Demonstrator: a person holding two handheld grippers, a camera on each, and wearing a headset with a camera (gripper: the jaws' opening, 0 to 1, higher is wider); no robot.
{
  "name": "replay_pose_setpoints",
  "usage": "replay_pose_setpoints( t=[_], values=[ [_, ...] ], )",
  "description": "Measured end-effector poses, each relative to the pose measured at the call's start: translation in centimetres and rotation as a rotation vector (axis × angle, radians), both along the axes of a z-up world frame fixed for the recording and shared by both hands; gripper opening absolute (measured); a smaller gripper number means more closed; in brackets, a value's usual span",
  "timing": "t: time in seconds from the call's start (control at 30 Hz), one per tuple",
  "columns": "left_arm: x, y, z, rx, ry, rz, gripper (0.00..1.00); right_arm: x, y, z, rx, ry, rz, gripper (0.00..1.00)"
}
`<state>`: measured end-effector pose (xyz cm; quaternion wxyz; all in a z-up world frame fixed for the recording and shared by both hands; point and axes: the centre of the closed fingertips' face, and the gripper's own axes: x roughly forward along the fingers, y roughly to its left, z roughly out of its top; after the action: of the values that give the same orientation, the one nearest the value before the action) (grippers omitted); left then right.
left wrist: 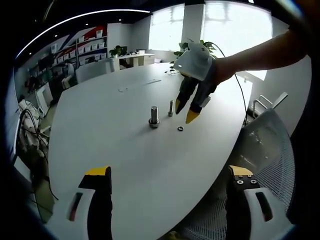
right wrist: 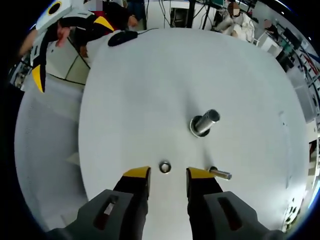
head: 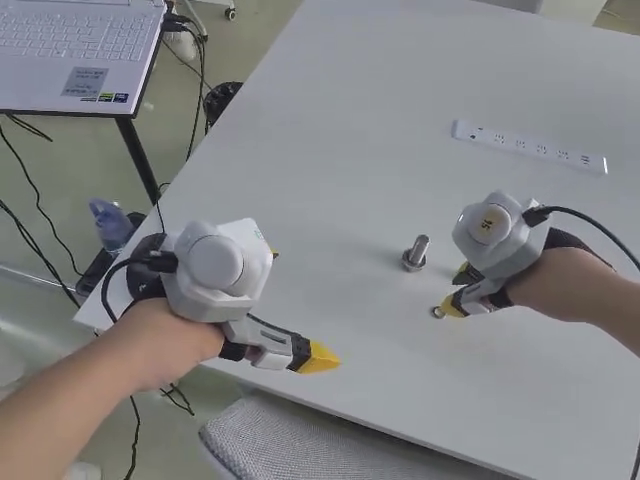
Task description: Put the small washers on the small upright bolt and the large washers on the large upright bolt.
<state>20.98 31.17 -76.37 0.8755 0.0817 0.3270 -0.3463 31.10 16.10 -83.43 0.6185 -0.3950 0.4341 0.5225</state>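
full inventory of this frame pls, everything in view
table: 1, white, under all the parts
large bolt: 1, silver, upright, mid-table
small bolt: 1, silver, upright, beside the large bolt
washer: 1, silver, flat on the table, loose
power strip: 1, white, far side of the table
laptop: 1, pale, on a stand left of the table
chair: 1, grey mesh, at the table edge
left gripper: 1, white with yellow tips, open, at the near edge
right gripper: 1, white with yellow tips, open, just behind the washer
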Motion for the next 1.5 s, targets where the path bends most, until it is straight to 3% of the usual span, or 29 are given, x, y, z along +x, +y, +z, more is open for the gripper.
replay_pose_setpoints(
  t=[0.1, 0.17, 0.6, 1.33, 1.5],
  values=[
    [0.0, 0.2, -0.1, 0.002, 0.002, 0.003, 0.95, 0.0, 0.0, -0.8, -0.012, 0.009, -0.002, 0.3],
    [-0.1, 0.3, -0.3, 0.007, 0.009, 0.002, 0.95, 0.1, -0.1, -1.2, -0.037, -0.009, 0.022, 0.3],
    [0.2, 0.4, -0.5, 0.008, 0.022, -0.007, 0.94, 0.3, -0.3, -3.0, -0.049, 0.016, -0.009, 0.28],
    [0.6, 0.3, -1.0, 0.001, 0.035, -0.014, 0.91, -0.2, -0.2, -3.5, -0.05, 0.034, -0.038, 0.23],
    [0.6, 0.3, -1.0, -0.006, 0.036, -0.009, 0.9, -0.2, -0.4, -3.6, -0.06, 0.031, -0.039, 0.17]
  ],
)
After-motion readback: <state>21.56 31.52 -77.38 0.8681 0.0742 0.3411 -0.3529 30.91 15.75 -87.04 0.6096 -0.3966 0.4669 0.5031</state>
